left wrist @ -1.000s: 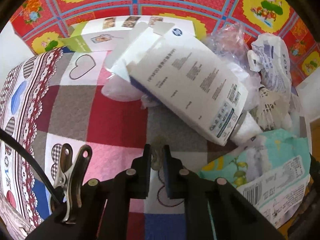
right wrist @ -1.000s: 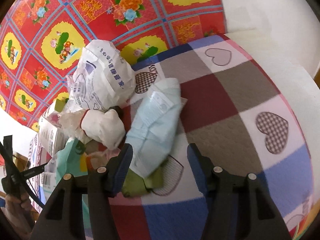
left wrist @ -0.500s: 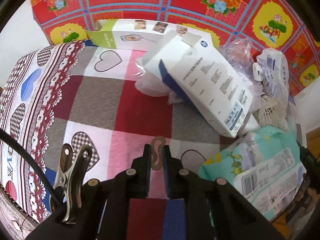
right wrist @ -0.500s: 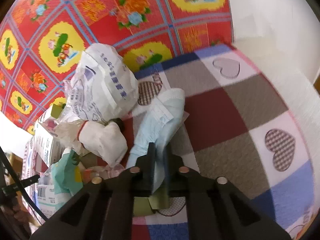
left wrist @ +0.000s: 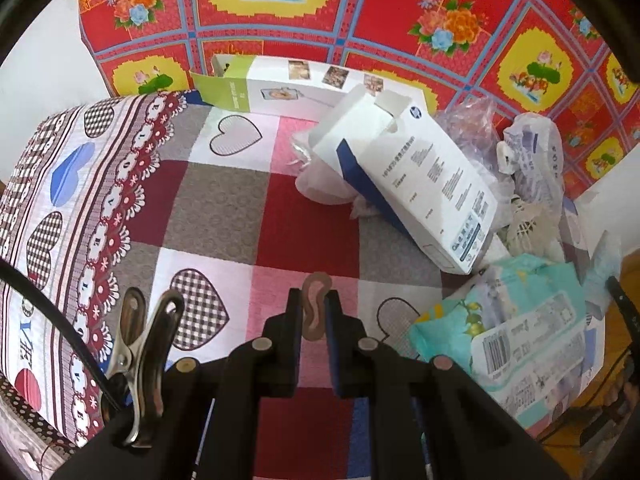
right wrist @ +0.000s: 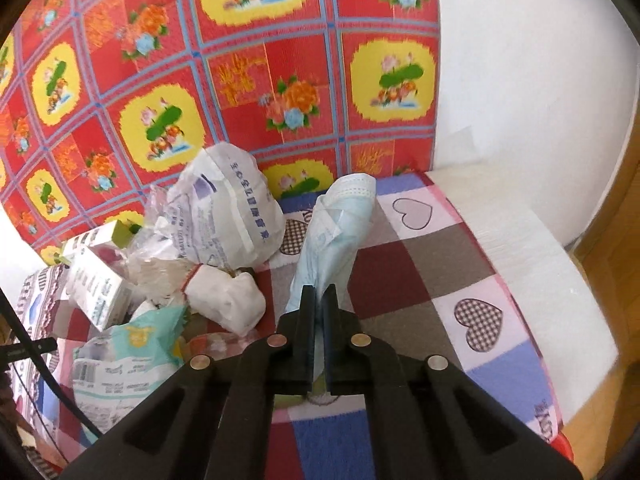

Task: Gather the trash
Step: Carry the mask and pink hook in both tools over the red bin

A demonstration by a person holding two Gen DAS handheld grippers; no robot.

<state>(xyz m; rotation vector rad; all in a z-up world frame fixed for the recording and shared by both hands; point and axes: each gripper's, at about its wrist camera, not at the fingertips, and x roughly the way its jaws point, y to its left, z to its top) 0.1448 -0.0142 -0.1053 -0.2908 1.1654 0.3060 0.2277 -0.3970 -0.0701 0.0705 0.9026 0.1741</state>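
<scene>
Our right gripper (right wrist: 319, 294) is clamped on the pale blue face mask (right wrist: 334, 236), lifted beside the crumpled white bag (right wrist: 224, 216); our left gripper (left wrist: 314, 300) pinches a small brown scrap (left wrist: 316, 300).

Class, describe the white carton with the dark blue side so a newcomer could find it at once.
Start at the patchwork heart quilt, then look to the trash heap at its far right edge. The white carton lies tilted on crumpled plastic, flaps open. Only it has a dark blue side panel; the box behind has a green end.
</scene>
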